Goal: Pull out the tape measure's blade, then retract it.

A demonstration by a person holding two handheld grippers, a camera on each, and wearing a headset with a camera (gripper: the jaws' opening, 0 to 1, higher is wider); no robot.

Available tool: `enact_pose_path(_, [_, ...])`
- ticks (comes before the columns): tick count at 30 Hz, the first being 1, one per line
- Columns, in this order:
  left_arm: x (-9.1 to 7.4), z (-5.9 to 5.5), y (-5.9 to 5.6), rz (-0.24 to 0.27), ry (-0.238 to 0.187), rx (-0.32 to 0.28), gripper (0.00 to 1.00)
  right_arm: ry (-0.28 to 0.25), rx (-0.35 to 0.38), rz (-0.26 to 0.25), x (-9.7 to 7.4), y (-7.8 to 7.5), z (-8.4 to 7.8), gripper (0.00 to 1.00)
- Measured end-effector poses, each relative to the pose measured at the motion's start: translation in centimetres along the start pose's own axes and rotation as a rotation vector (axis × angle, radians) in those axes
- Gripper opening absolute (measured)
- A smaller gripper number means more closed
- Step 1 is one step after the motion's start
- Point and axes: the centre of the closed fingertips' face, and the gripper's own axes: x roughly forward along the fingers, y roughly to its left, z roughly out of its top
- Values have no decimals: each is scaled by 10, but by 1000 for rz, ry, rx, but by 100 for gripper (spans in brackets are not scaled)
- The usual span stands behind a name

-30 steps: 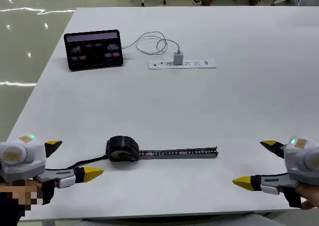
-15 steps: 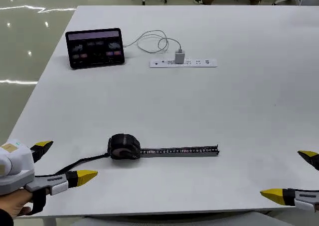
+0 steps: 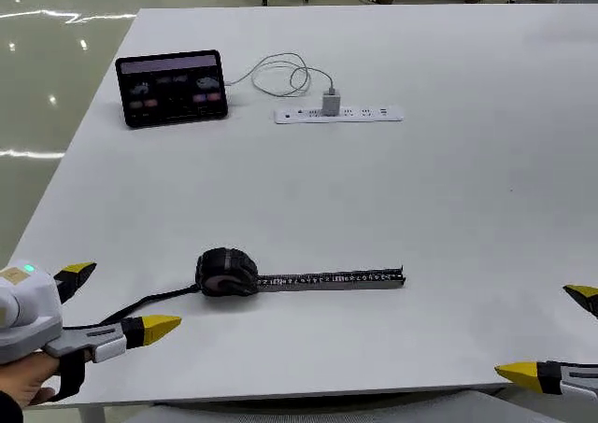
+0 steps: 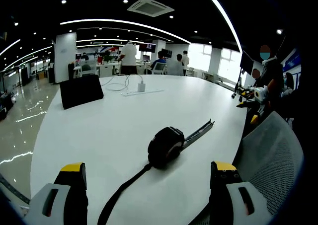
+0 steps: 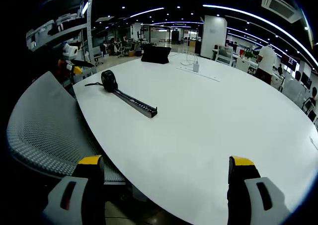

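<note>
A black tape measure (image 3: 227, 273) lies on the white table (image 3: 374, 190) near its front edge, its blade (image 3: 332, 278) drawn out flat to the right and its strap trailing left. In the left gripper view the tape measure (image 4: 166, 145) sits just ahead of the jaws, blade (image 4: 198, 133) pointing away to the right. My left gripper (image 3: 120, 300) hovers open at the front left corner, nothing between its fingers. My right gripper (image 3: 556, 334) is open at the front right, off the table's edge. From it the tape measure (image 5: 109, 80) and blade (image 5: 135, 103) lie far off to the left.
A dark tablet (image 3: 171, 88) stands at the back left. A white power strip (image 3: 338, 115) with a plugged charger and looped cable (image 3: 277, 76) lies behind the middle. A mesh chair back (image 5: 44, 130) sits at the near edge. People stand in the room beyond.
Both grippers have drawn back from the tape measure toward the near table edge, the right one farther right and lower. The tape measure and its drawn blade have stayed put.
</note>
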Motion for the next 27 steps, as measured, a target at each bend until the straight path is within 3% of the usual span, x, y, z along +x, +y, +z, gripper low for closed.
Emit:
enact_pose_path(7, [9, -2, -3, 21, 35, -3, 100, 3, -25, 26, 7, -5, 6, 100])
enact_pose_path(12, [22, 14, -9, 42, 49, -23, 100, -3, -46, 54, 17, -3, 17, 99])
enact_pose_path(18, [46, 31, -21, 79, 31, -52, 100, 6, -96, 99, 32, 1, 25, 99])
enact_pose_path(22, [61, 31, -33, 88, 39, -55, 100, 5, -120, 123, 41, 2, 33, 99])
enact_pose_path(27, [75, 27, -37, 144, 51, -77, 100, 14, -171, 161, 51, 8, 39, 97])
